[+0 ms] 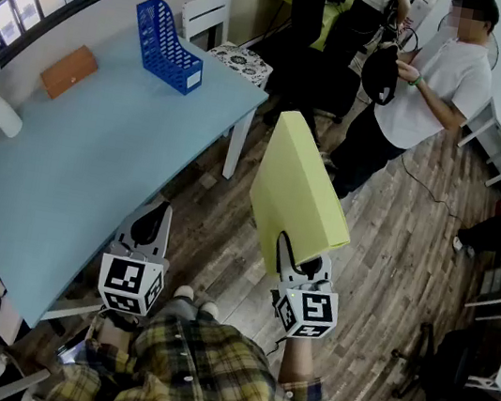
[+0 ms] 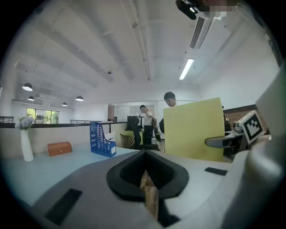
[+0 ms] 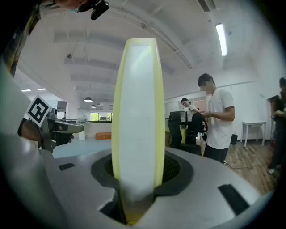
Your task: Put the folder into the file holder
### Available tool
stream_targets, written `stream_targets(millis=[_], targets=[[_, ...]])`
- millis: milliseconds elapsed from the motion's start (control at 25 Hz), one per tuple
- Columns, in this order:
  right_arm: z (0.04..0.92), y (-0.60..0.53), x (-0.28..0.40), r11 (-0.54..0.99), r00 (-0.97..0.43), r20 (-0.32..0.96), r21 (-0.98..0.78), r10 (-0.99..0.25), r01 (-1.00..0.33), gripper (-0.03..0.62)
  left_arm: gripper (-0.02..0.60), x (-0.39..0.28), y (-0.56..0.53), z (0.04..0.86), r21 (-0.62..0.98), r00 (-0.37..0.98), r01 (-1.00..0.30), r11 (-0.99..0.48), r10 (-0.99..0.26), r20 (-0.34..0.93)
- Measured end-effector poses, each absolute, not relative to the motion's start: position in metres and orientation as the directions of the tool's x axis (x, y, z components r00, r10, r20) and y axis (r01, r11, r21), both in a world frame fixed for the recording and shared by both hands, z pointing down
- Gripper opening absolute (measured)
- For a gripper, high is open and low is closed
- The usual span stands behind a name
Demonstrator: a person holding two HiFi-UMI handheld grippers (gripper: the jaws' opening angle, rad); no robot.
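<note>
Items seen from where I stood:

- Right gripper [image 1: 300,258]: jaws clamped on the lower edge of the folder [image 1: 299,186], one on each side of it.
- Folder: yellow, thick, held on edge and tilted away from the holder's body; it was over the wooden floor [image 1: 396,238], off the table [image 1: 94,169] and well apart from the file holder [image 1: 168,46].
- File holder: blue plastic, upright near the far corner of the table.
- Left gripper [image 1: 149,223]: jaws closed together with nothing between them, held low beside the table's near edge.
- Orange box [image 1: 68,71]: on the table near the wall.
- White vase [image 1: 2,115]: with flowers, at the table's left edge.
- Bystander [image 1: 431,87]: white shirt, standing on the floor beyond the folder.
</note>
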State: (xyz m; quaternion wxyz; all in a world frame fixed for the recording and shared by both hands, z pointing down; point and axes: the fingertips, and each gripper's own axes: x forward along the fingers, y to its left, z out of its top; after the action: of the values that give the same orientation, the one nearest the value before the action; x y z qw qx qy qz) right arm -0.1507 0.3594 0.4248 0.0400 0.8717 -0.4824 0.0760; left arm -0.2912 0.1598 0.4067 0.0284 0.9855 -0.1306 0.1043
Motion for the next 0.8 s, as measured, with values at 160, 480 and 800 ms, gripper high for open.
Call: stream_targets(millis=[160,480,800], targets=[[0.424,0.365,-0.16,-0.527,0.518,0.175,-0.007,-0.837,-0.85,0.161,-0.009,-0.301,0.167,0.407,0.029,0.942,-0.269,-0.963,-0.257,0.215],[0.427,0.37,-0.162,-0.533,0.523,0.173,-0.015,-0.835,-0.846,0.161,-0.009,-0.304,0.171,0.416,0.029,0.939,-0.267,-0.963,-0.253,0.234],[0.432,0.338,-0.123,-0.536,0.525,0.182,-0.013,-0.832,-0.844,0.16,-0.009,-0.257,0.137,0.42,0.039,0.945,-0.256,-0.966,-0.241,0.22]])
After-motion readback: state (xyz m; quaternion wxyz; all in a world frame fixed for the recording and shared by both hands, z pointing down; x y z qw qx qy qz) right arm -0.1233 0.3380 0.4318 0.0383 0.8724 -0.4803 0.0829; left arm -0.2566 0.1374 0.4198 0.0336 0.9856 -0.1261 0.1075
